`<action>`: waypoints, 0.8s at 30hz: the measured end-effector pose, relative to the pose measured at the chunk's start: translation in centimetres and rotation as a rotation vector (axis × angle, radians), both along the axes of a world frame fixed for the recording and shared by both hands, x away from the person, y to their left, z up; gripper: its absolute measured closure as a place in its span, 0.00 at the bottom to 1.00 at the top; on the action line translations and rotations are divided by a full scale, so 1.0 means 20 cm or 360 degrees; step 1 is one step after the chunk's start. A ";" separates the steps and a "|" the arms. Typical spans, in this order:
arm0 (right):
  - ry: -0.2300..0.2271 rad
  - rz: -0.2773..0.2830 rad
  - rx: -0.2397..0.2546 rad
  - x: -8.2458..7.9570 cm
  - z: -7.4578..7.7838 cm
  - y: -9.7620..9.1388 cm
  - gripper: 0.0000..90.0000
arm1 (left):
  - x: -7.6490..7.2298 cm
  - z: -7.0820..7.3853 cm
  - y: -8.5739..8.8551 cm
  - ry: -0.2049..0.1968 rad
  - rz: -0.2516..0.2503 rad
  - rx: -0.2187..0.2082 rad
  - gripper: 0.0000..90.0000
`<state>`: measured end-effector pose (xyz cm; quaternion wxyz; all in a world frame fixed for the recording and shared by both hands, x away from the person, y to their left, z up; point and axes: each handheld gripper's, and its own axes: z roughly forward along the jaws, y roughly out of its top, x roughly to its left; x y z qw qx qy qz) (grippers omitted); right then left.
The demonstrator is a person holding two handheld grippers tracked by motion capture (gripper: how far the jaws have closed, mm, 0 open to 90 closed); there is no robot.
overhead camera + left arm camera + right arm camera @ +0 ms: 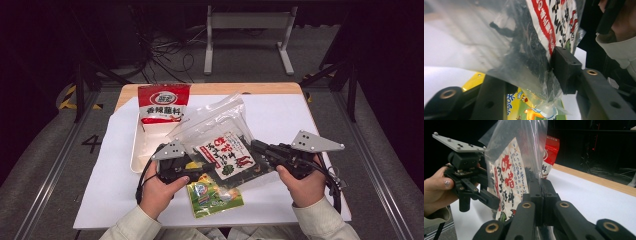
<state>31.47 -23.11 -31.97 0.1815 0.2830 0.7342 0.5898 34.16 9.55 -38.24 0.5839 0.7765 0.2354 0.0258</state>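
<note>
A clear bag (225, 135) of dark dried stuff with a white label in red writing is held up over the table between both grippers. My left gripper (196, 167) grips its lower left edge. In the left gripper view the bag (524, 50) lies between the jaws (531, 72), with one pad (564, 65) pressed on the label side and the other hidden behind the plastic. My right gripper (256, 147) is shut on the bag's right edge, and its jaws (541, 185) pinch the plastic (524, 150). A yellow-green packet (215, 197) lies flat under the bag.
A red packet (164, 102) leans at the far end of a white tray (136, 155) at the left. A white sheet (300, 120) covers the wooden table (210, 89). Beyond the table are a metal stand and cables on the floor.
</note>
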 end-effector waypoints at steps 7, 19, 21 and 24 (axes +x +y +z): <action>0.0007 -0.0006 -0.0015 0.01 -0.01 0.00 0.98 | -0.02 0.05 0.03 -0.0063 -0.0019 0.0001 0.74; 0.0023 -0.0003 -0.0031 0.02 -0.02 0.00 0.96 | -0.04 0.13 0.08 -0.0083 -0.0089 0.0009 0.85; 0.0040 0.0005 -0.0021 0.03 -0.02 0.00 0.93 | -0.04 0.14 0.09 -0.0099 -0.0094 0.0028 0.85; 0.0038 0.0013 -0.0011 0.03 -0.02 0.00 0.88 | -0.04 0.18 0.10 -0.0121 -0.0101 0.0059 0.85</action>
